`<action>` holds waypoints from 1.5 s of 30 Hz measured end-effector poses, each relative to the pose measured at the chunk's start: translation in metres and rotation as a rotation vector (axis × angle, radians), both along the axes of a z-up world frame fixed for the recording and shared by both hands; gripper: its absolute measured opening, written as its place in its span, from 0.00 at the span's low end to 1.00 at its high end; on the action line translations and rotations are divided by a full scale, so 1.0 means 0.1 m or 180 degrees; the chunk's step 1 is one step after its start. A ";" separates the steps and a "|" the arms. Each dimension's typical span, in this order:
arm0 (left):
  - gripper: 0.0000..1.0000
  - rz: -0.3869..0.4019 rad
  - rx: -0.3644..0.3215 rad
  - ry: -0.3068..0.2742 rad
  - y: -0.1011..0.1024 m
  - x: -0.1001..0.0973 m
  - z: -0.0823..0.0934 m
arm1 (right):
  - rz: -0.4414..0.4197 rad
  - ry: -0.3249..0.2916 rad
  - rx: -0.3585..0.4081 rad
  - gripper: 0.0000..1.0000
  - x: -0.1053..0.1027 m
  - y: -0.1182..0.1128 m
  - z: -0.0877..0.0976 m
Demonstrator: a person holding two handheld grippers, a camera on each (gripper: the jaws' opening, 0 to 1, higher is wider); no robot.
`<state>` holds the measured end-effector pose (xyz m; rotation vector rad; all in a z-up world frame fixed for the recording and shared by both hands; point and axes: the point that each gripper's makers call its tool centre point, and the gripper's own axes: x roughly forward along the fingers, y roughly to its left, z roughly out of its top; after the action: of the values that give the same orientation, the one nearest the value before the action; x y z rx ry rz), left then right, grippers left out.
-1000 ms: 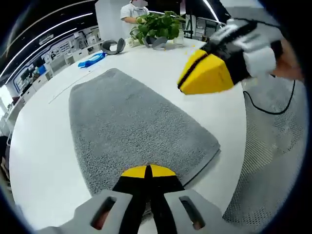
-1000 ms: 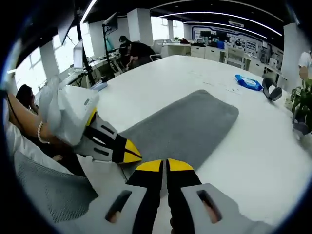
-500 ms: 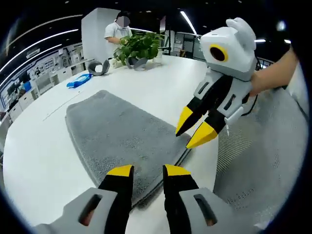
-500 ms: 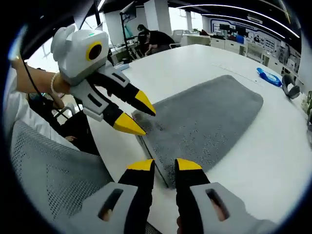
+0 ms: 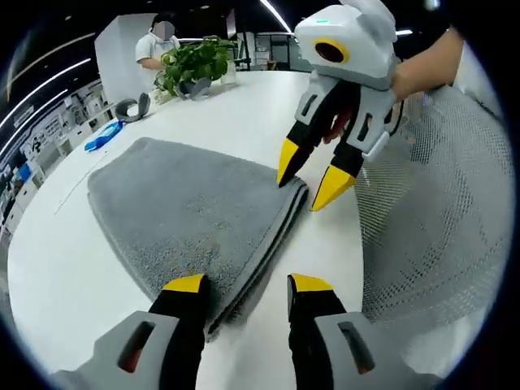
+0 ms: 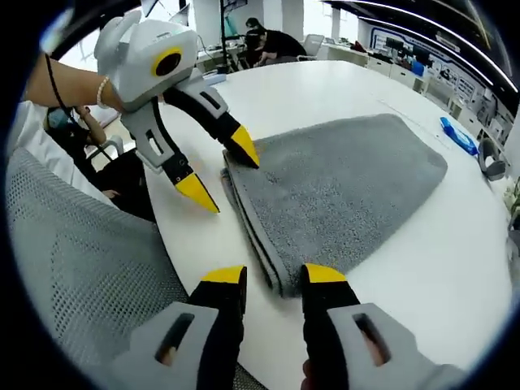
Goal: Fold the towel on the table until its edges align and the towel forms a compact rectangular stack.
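White office surface (image 5: 244,114), grey towel (image 5: 179,211) lying folded at its near edge: we hold left claw (image 5: 248,286) and right claw (image 6: 272,276) parted, empty, at both near corners, judging pinch-and-fold next.

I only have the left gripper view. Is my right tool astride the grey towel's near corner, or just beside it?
Observer: Astride. In the right gripper view a corner of the folded grey terry towel lies between the open jaws of the right tool, ungripped.
Operator: And my left tool, seen from there?
Observer: The left tool is open too, with one yellow tip on the towel's other near corner and the other over the round white table.
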<state>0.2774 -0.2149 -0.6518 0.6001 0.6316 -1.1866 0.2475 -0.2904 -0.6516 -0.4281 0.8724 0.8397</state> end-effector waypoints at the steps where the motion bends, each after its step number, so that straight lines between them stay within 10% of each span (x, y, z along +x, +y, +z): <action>1: 0.40 -0.0009 0.0000 -0.0017 0.00 0.00 0.00 | 0.0019 -0.0008 -0.0030 0.26 0.00 0.00 -0.01; 6: 0.35 0.0013 0.0040 -0.0130 -0.02 0.05 0.00 | 0.0290 -0.0428 -0.0501 0.18 0.09 -0.03 -0.06; 20: 0.22 0.0066 0.0154 -0.0244 -0.02 0.12 -0.02 | 0.0226 -0.0407 -0.0637 0.06 0.14 -0.07 -0.08; 22: 0.15 -0.0037 0.0274 -0.0511 -0.01 0.17 0.02 | 0.0221 -0.0418 -0.0645 0.05 0.14 -0.08 -0.07; 45: 0.07 0.0206 0.0389 -0.0306 0.05 0.17 0.39 | -0.0356 0.0112 0.0113 0.03 0.17 -0.05 0.34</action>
<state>0.2948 -0.2095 -0.6131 0.7303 0.6402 -1.0577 0.2643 -0.2958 -0.6174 -0.3312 0.9043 0.7605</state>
